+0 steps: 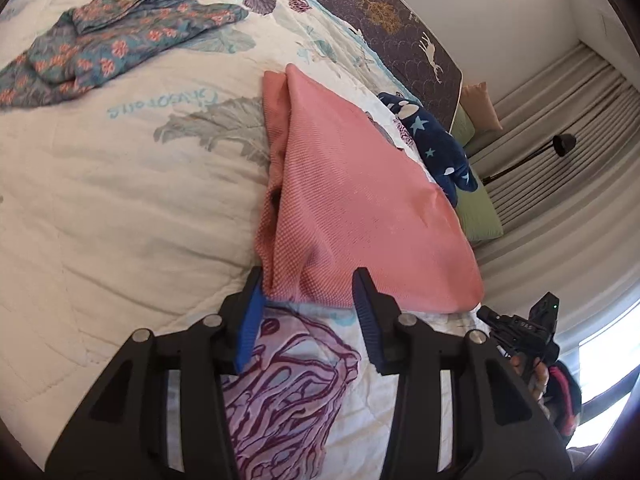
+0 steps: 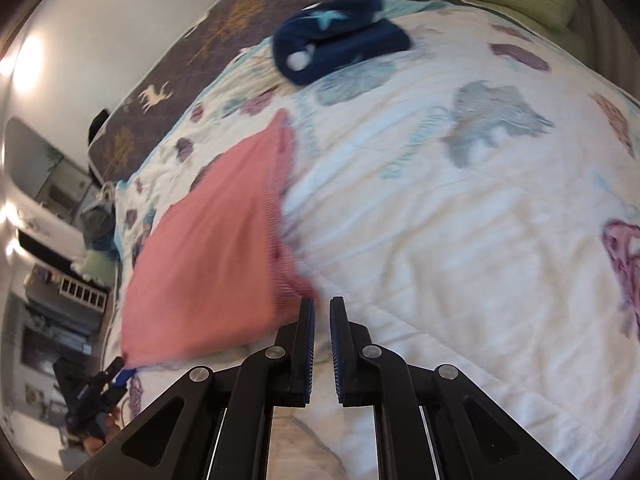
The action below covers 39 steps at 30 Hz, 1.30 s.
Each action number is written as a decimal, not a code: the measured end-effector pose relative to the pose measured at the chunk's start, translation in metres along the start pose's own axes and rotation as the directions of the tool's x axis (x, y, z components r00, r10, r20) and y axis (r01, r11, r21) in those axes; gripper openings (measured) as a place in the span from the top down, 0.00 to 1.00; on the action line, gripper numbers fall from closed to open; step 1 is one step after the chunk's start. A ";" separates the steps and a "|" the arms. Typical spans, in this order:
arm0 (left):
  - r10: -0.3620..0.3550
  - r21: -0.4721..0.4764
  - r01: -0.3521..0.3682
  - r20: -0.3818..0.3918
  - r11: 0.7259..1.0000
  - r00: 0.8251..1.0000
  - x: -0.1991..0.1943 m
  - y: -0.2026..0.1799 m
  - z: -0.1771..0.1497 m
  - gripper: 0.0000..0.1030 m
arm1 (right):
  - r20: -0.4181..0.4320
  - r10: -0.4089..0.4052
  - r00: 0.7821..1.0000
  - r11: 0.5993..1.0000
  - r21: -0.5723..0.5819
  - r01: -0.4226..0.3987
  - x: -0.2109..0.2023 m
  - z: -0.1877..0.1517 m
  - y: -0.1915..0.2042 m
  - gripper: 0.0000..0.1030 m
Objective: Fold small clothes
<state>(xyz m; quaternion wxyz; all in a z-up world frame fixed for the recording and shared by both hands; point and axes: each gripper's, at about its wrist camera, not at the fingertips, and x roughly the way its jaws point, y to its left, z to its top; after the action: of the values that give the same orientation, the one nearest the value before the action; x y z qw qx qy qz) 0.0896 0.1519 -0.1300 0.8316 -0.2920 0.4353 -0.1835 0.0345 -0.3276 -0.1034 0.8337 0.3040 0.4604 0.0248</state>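
Counting garments on the quilt (image 1: 100,200), we find three: one pink cloth (image 1: 360,208) folded over in the middle, one floral piece (image 1: 100,52) lying apart, and one navy star-print item (image 1: 432,136) just beyond the pink one. Our left gripper (image 1: 308,280) stands partly open at the pink cloth's near edge, pads not pressing it. Our right gripper (image 2: 322,304) has its jaws nearly together, nothing between them, beside the cloth's corner. Only the left view shows the floral piece and a lamp (image 1: 560,146); only the right view shows shelves (image 2: 80,296).
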 end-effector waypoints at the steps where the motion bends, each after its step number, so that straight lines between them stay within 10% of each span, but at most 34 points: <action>1: 0.006 0.007 -0.006 0.000 1.000 1.000 0.000 -0.001 0.000 0.56 | 0.000 0.000 1.000 1.000 0.006 0.000 -0.001 0.000 -0.002 0.92; 14: 0.008 0.029 -0.008 0.007 1.000 1.000 -0.001 0.004 0.001 0.51 | -0.024 -0.011 1.000 0.995 -0.098 0.009 0.012 -0.001 0.036 0.82; 18: 0.090 0.091 -0.092 0.019 0.992 0.996 0.000 0.005 0.000 0.85 | -0.034 -0.056 0.998 0.991 -0.127 0.052 0.018 -0.006 0.046 0.82; 21: 0.085 0.102 -0.087 0.023 0.991 0.996 -0.004 0.007 -0.002 0.89 | -0.021 -0.077 0.997 0.985 -0.159 0.072 0.013 -0.011 0.052 0.79; 32: 0.174 0.176 -0.186 0.083 0.967 0.981 -0.022 -0.007 -0.009 0.88 | 0.015 -0.125 0.992 0.967 -0.220 0.125 0.001 -0.024 0.077 0.71; 39: 0.200 0.218 -0.224 0.126 0.950 0.972 -0.039 -0.012 -0.011 0.63 | 0.081 -0.173 0.982 0.906 -0.378 0.190 0.004 -0.050 0.122 0.62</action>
<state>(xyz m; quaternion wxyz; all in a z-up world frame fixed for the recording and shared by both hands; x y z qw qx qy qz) 0.0578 0.1609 -0.1029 0.8960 -0.1538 0.3966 -0.1272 0.0268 -0.2034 -0.0612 0.8860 0.0909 0.4536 0.0299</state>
